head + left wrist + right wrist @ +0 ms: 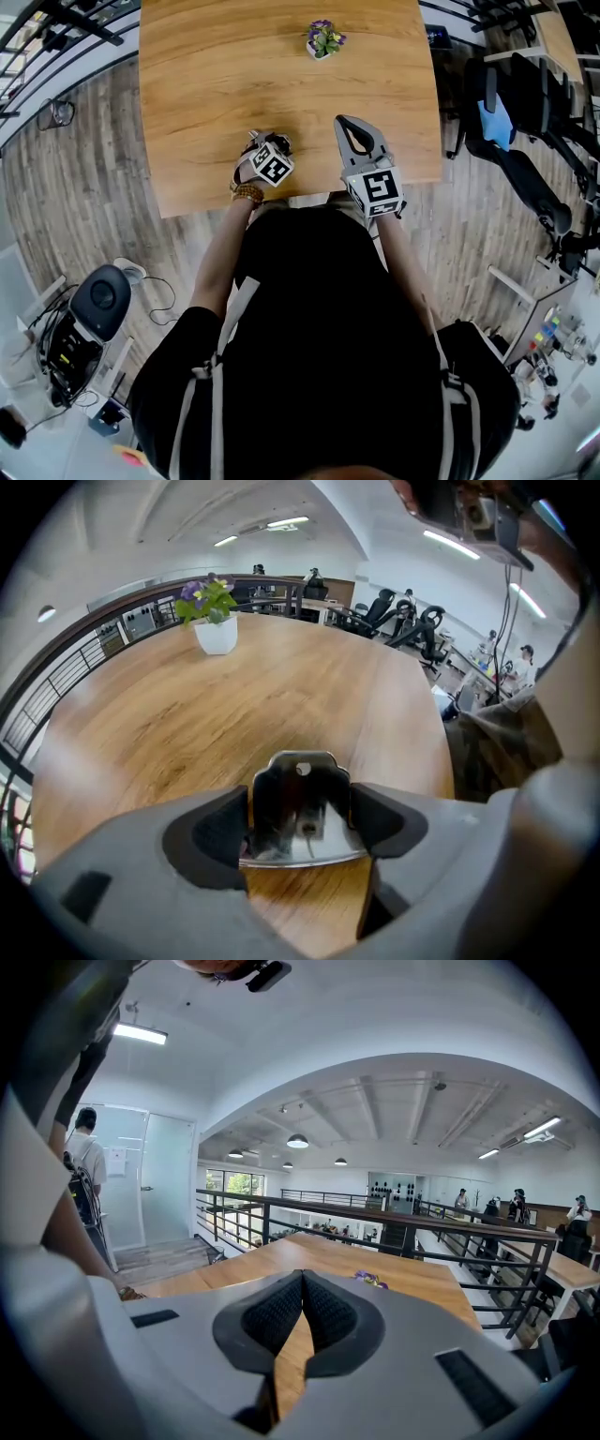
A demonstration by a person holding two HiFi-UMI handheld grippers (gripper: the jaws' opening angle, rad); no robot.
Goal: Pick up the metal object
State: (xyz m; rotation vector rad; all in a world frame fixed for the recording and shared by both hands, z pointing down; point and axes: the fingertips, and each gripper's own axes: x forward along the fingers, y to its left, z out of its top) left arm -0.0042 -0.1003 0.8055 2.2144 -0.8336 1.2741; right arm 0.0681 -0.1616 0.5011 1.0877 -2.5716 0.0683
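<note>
A shiny metal object (298,808), flat with a small hole near its top, stands between the dark pads of my left gripper (300,822), which is shut on it just above the wooden table (187,724). In the head view the left gripper (265,148) sits near the table's front edge, and the metal piece there is mostly hidden by the gripper. My right gripper (354,131) is beside it to the right, over the same edge. Its pads (281,1312) touch at the tips with nothing between them, so it is shut.
A small white pot with purple flowers (323,39) stands at the far middle of the table (206,84). Office chairs (525,122) are to the right of the table. A railing (56,37) runs at the far left, and equipment (89,319) lies on the floor.
</note>
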